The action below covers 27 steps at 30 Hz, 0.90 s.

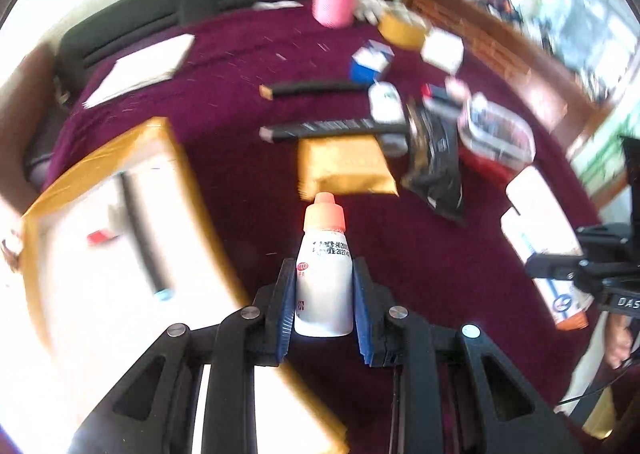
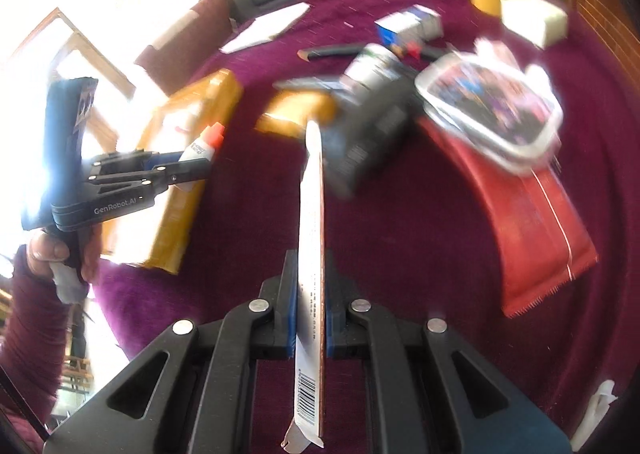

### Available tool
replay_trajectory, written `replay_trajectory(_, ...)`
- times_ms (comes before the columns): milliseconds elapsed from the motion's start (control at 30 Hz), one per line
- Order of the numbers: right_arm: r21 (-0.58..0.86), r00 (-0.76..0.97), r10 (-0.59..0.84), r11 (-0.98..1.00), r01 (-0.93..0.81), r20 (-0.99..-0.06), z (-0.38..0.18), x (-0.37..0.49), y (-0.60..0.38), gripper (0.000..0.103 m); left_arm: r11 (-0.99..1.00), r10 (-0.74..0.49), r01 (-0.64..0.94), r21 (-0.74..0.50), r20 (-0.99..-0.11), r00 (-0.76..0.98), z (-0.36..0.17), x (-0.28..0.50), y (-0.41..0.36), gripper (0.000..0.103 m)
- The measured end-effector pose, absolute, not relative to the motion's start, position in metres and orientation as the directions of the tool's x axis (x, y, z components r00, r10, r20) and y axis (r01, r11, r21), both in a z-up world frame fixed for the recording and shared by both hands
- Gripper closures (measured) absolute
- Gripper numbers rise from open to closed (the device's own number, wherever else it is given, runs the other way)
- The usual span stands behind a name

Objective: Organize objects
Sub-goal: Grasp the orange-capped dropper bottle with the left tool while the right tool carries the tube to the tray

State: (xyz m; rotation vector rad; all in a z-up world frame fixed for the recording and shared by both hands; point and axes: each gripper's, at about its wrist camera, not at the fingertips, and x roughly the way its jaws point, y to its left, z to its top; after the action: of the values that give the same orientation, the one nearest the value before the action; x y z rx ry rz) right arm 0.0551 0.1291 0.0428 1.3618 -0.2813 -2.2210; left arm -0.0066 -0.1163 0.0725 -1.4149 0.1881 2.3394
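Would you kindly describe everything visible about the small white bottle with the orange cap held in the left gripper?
The small white bottle with the orange cap looks like smooth plastic, with a tapered cap still on and dark printed digits plus a small red mark on its body. It points forward along the fingers, clamped at its lower body between the blue pads of the left gripper, held above the maroon cloth. In the right wrist view it hangs over the open yellow-taped cardboard box. Nothing else touches it.

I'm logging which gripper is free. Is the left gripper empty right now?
No: the left gripper is shut on a small white bottle with an orange cap, held upright between its blue pads.
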Motion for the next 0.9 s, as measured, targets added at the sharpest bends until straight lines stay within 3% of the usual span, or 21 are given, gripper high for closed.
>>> replay_trajectory(200,0.529,-0.278,-0.654,-0.743,0.409,-0.703,0.084,0.032,0.06,0.095,-0.977,0.115,-0.212,-0.005,-0.853,-0.509,0.115,-0.009,-0.21,0.08)
replay_trajectory(333,0.581,-0.179,-0.703,-0.682,0.444,-0.688,0.093,-0.002,-0.013,0.095,-0.991,-0.057,-0.074,0.109,-0.861,-0.506,0.106,-0.036,-0.266,0.08)
replay_trajectory(433,0.617,-0.11,-0.712,-0.665,0.421,-0.693,0.084,-0.033,-0.072,0.095,-0.996,-0.082,0.004,0.091,-0.878,-0.472,0.084,-0.057,-0.297,0.08)
replay_trajectory(500,0.589,-0.111,-0.678,-0.698,0.407,-0.727,0.074,-0.051,-0.103,0.095,-0.996,-0.082,0.069,0.056,-0.88,-0.468,0.07,-0.067,-0.309,0.08)
replay_trajectory(700,0.331,-0.244,-0.43,-0.872,0.36,-0.869,0.046,-0.09,-0.152,0.095,-0.995,-0.08,0.087,0.048,-0.904,-0.42,0.029,-0.09,-0.311,0.08)
replay_trajectory(900,0.24,-0.252,-0.321,-0.921,0.307,-0.913,0.017,-0.113,-0.161,0.095,-0.992,-0.084,0.122,0.036,-0.904,-0.419,0.013,-0.105,-0.319,0.08)
